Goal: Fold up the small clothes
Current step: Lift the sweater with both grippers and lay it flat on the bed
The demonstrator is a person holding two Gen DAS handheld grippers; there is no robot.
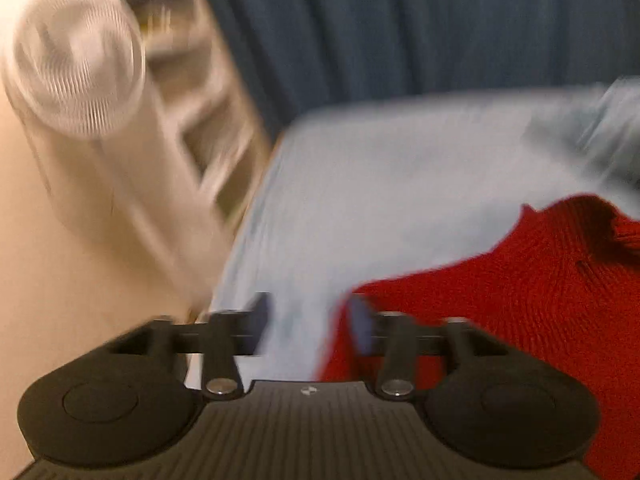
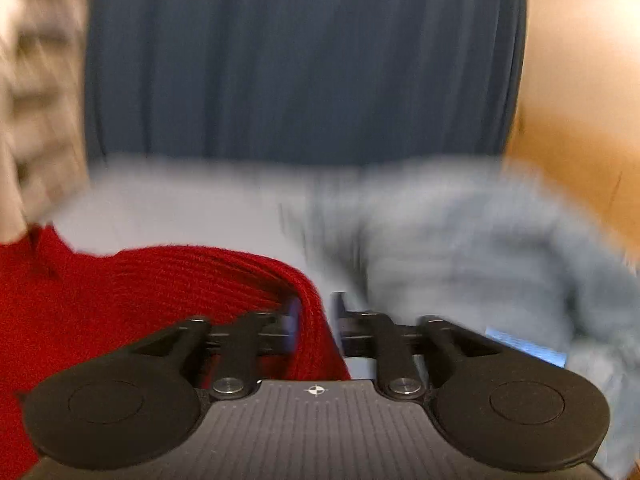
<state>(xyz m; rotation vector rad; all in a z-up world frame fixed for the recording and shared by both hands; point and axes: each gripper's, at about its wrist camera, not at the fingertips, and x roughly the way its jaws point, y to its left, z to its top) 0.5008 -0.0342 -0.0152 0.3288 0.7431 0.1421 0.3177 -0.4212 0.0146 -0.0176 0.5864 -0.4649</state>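
The red knit garment lies on a pale blue sheet, in front of a dark blue curtain. The left tongs stand apart at the garment's left edge, gripping nothing. The right tongs stand slightly apart around its bunched right edge; whether they pinch it I cannot tell.

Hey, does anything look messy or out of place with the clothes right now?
The red knit garment lies bunched, one thick fold running between the right hand-held gripper fingers. A pale blue garment sits crumpled beside it. Heavy motion blur hides finer detail.
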